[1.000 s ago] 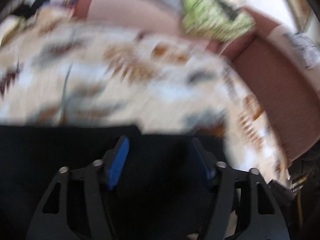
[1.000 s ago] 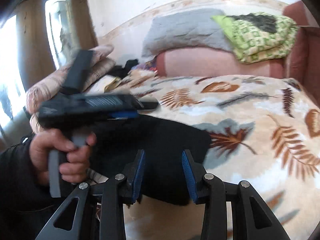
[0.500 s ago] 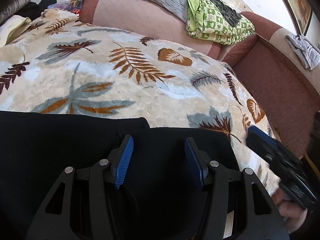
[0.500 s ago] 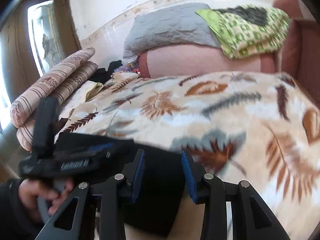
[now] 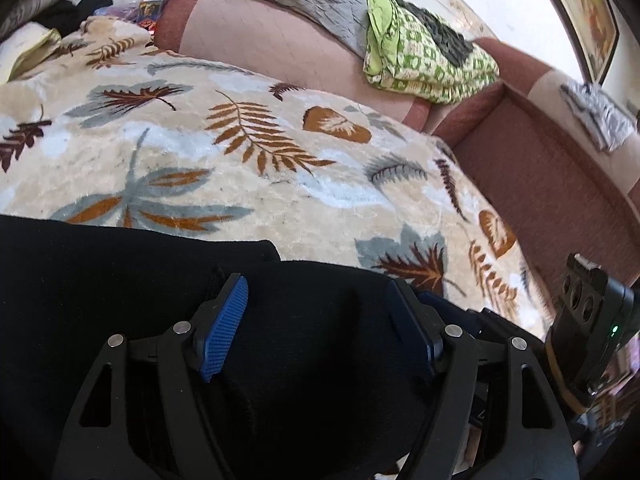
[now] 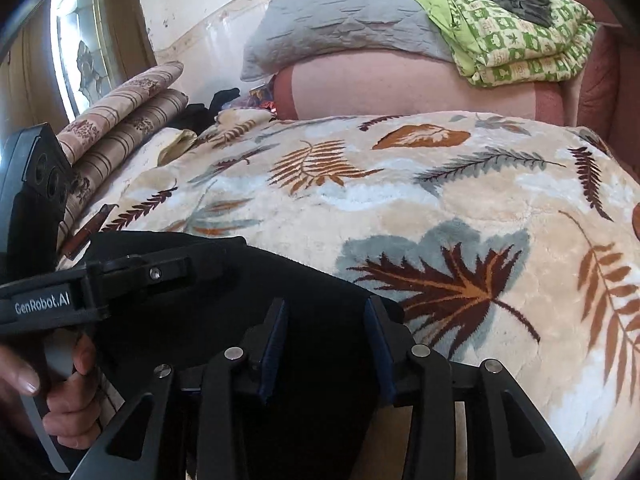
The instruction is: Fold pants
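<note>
Black soft-fabric pants [image 5: 132, 300] lie partly folded at the near edge of the bed, on a cream leaf-print plush blanket [image 5: 280, 184]. Left gripper [image 5: 316, 320] jaws opening, spread over the cloth w/ nothing pinched. Right gripper [image 6: 326, 340] jaws also opening, half-spread above the pants' right corner, no grip seen. Risks: released layer may slump or unfold; plush nap could drag fabric, skewing edges; grippers sit close together, so a bump's possible.

Open leaf-print blanket [image 6: 460, 200] ahead of my grippers; striped cushions [image 6: 128, 120] block left, sofa backrest [image 6: 400, 84] blocks far side.
</note>
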The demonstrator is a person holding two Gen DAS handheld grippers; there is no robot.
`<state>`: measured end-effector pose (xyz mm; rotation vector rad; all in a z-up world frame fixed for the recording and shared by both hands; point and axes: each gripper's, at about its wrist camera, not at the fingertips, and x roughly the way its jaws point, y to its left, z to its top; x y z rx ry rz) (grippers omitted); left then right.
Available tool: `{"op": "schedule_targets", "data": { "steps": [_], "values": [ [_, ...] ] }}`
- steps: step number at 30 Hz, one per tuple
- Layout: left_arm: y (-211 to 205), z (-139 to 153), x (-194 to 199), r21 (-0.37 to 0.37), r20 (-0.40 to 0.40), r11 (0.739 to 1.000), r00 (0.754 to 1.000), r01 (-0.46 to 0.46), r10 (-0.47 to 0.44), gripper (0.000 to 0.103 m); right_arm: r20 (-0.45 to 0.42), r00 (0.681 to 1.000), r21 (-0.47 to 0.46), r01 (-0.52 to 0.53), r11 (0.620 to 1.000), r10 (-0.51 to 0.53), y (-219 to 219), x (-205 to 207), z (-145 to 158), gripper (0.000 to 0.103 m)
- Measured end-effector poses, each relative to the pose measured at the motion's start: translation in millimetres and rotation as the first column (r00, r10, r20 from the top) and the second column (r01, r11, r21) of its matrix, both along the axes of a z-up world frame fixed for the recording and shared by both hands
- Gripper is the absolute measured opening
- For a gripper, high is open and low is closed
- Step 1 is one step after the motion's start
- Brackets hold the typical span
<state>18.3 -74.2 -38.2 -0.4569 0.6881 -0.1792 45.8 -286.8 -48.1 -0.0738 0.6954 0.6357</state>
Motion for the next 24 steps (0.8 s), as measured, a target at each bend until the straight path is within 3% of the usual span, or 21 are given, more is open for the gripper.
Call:
{"op": "schedule_targets", "data": {
  "steps": [4,8,9,11,13,14,16,18,20,22,24],
  "values": [
    [8.5,-0.5,-0.9,-0.062,0.009,0.998,1.0,0.003,-0.002,0.072,0.04,0.998,-0.06,0.045,0.997,-0.042,0.8,-15.7,11.0,0.039],
    [4.3,-1.2,0.2,-0.041,0.006,0.999,1.0,0.01,-0.01,0.072,0.04,0.999,-0.085,0.032,0.996,-0.029,-2.0,-40.9,15.6,0.04],
    [1.7,-1.1,0.2,-0.021,0.009,1.0,1.0,0.013,-0.013,0.072,0.013,1.0,-0.124,0.023,0.992,-0.022,0.7,-43.4,5.3,0.044],
    [-1.5,5.1,-4.0,0.019,0.031,1.0,0.999,0.024,-0.024,0.072,0.059,0.997,-0.136,0.048,0.989,-0.041,0.5,-46.9,0.6,0.053],
    [8.8,25.1,-20.3,0.0,0.08,0.999,0.996,0.034,-0.034,0.072,0.01,0.997,-0.108,0.073,0.991,-0.072,-6.0,-39.0,-0.1,0.063],
    [17.1,34.7,-29.1,-0.02,0.099,1.0,0.995,0.02,-0.018,0.072,-0.047,0.994,-0.068,0.091,0.994,-0.094,-14.1,-31.6,0.1,0.063],
    [54.8,69.9,-70.3,-0.082,0.147,0.996,0.988,-0.043,0.055,0.073,-0.099,0.985,-0.014,0.138,0.99,-0.139,-23.9,-26.7,5.0,0.061],
    [87.5,95.3,-107.1,-0.094,0.155,0.99,0.981,-0.106,0.119,0.074,-0.03,0.98,0.02,0.196,0.98,-0.195,-29.5,-31.3,24.0,0.061],
    [129.6,114.4,-152.3,-0.102,0.148,0.972,0.963,-0.213,0.227,0.082,0.027,0.968,0.03,0.248,0.968,-0.249,-32.5,-32.8,40.2,0.061],
    [173.2,113.7,-192.7,-0.116,0.108,0.932,0.929,-0.342,0.355,0.088,0.01,0.956,0.053,0.292,0.955,-0.293,-38.2,-27.8,43.8,0.061],
    [206.1,94.1,-217.5,-0.166,0.06,0.895,0.902,-0.414,0.429,0.088,-0.071,0.943,0.063,0.33,0.942,-0.326,-44.2,-17.6,34.9,0.061]
  ]
}}
